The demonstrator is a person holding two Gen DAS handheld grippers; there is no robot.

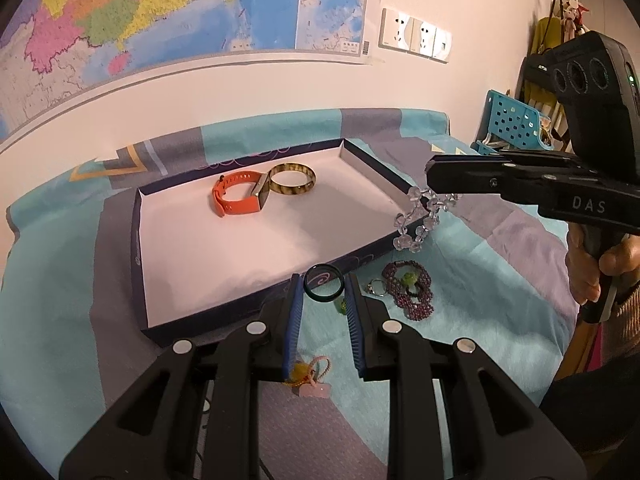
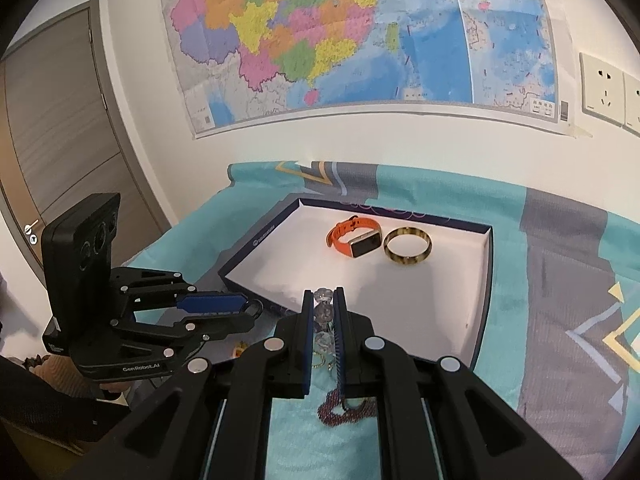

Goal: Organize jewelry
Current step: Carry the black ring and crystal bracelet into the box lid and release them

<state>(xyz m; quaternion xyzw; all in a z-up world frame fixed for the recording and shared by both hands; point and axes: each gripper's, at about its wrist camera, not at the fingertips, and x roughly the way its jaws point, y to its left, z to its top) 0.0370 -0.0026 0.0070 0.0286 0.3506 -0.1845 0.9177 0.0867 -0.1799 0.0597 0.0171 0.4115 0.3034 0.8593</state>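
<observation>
The left gripper (image 1: pixel 323 289) is clamped on a dark bangle (image 1: pixel 323 288), the ring standing upright between its blue pads just above the near rim of the tray (image 1: pixel 138 240); the right gripper (image 2: pixel 323 312) is closed tight on a clear crystal bead bracelet (image 1: pixel 420 216), which dangles in a loop from its jaws beside the tray's right wall, clear of the cloth; inside the tray, toward its far side, an orange watch (image 1: pixel 240 198) lies on its side touching an amber bangle (image 1: pixel 291 179) to its right; on the teal and grey bedspread (image 1: pixel 480 300), near the tray's near right corner, lie a purple bead bracelet (image 1: pixel 410 294) with a green piece on it and a small ring (image 1: pixel 374 288) just left of it; nearer still, under the left gripper, a pink bead string with a yellow charm (image 1: pixel 308 372) rests on the cloth; a coloured map (image 2: pixel 360 40) hangs on the far wall.
</observation>
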